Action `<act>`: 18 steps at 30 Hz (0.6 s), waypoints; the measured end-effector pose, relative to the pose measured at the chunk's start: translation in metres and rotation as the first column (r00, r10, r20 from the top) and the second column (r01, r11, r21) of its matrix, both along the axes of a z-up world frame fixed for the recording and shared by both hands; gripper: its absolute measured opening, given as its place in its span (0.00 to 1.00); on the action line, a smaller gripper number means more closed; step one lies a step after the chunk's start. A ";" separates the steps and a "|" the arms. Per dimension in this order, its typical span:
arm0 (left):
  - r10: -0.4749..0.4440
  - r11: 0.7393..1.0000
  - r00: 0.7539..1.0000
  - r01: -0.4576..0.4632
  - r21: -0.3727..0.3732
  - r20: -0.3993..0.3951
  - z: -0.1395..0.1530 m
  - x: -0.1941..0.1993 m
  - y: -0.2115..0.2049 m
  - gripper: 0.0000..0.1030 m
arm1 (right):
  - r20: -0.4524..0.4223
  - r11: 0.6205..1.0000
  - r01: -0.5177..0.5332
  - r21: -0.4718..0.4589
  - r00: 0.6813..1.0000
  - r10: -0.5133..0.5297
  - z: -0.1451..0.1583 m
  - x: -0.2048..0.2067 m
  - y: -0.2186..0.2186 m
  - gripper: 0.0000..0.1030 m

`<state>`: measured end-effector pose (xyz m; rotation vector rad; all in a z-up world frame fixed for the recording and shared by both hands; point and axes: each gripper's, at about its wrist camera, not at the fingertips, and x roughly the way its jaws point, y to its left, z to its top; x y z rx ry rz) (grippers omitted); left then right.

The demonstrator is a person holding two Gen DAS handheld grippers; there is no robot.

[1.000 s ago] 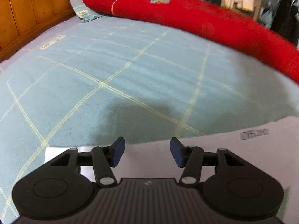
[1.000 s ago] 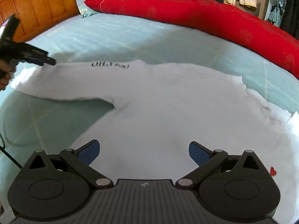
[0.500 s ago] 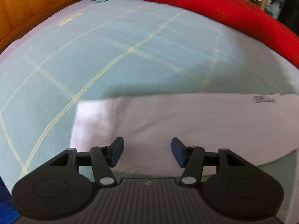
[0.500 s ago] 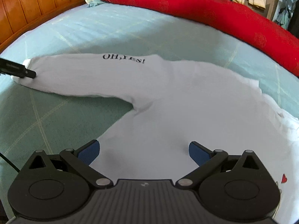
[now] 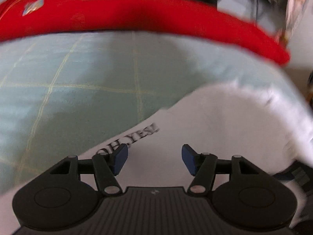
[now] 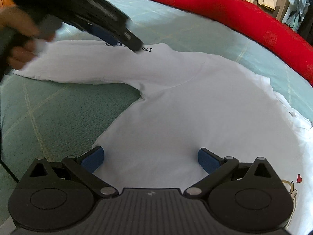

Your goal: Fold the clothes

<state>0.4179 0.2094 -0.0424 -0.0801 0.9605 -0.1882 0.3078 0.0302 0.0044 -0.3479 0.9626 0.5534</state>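
Your white shirt lies spread flat on the green bed, its sleeve with black lettering stretched out under your left tool, jaws just widened and empty, while your right tool gapes wide over its body.

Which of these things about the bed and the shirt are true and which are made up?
1. The white long-sleeved shirt lies on a light green checked bedsheet. True.
2. The sleeve says "OH NO!". False: it reads "OH,YES!".
3. The right gripper pinches the shirt. False: its jaws stand open above the cloth.
4. A red quilt lies along the far side of the bed. True.
5. The left gripper is shut on the sleeve. False: it is open, holding nothing.
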 end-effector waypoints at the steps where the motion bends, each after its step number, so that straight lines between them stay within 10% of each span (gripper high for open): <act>1: -0.009 0.999 1.000 0.010 0.039 -0.025 -0.008 0.002 -0.002 0.60 | -0.001 1.000 0.001 0.005 1.000 -0.001 0.001 -0.001 -0.002 1.00; 9: -0.156 0.988 0.987 0.155 0.013 0.040 0.025 -0.027 -0.010 0.61 | -0.001 1.000 -0.002 0.019 1.000 0.002 0.003 -0.010 -0.008 1.00; 18: -0.223 0.968 0.972 0.230 0.097 -0.078 0.009 -0.045 -0.023 0.61 | 0.010 0.999 0.015 0.052 1.000 -0.016 0.018 -0.018 -0.021 1.00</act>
